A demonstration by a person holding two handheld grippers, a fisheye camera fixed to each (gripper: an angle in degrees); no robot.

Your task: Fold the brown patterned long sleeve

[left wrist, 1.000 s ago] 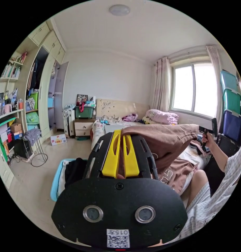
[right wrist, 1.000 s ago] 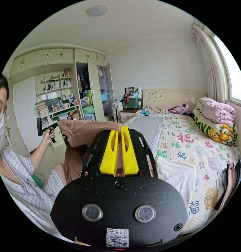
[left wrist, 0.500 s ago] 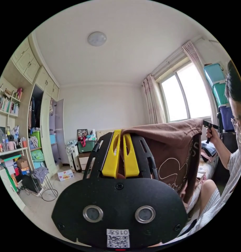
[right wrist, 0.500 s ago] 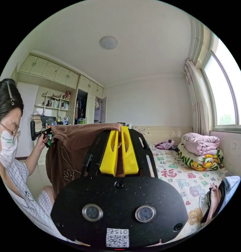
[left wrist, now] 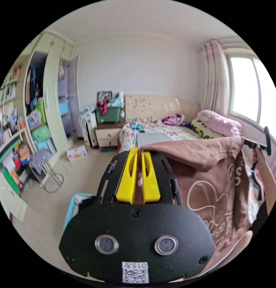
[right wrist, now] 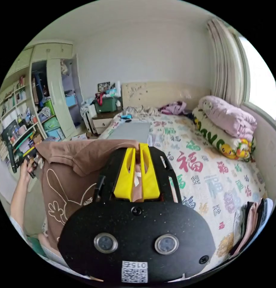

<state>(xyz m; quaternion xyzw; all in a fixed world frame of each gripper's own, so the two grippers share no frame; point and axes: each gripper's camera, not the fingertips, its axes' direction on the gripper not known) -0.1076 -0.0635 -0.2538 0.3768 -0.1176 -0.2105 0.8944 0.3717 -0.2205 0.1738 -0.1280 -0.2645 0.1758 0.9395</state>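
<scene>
Between both clamped hand-held grippers [left wrist: 140,154] [right wrist: 138,150]: brown long sleeve [left wrist: 216,186], white outline print, hanging.

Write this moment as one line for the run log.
left gripper: shut on brown patterned long sleeve | right gripper: shut on it | garment: hangs spread between grippers, not yet folded

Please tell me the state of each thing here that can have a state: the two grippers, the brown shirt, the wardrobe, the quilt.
Left gripper: shut on the brown shirt.
Right gripper: shut on the brown shirt.
Brown shirt: held up, hanging between the grippers.
Wardrobe door: open.
Pink quilt: folded on the bed.
</scene>
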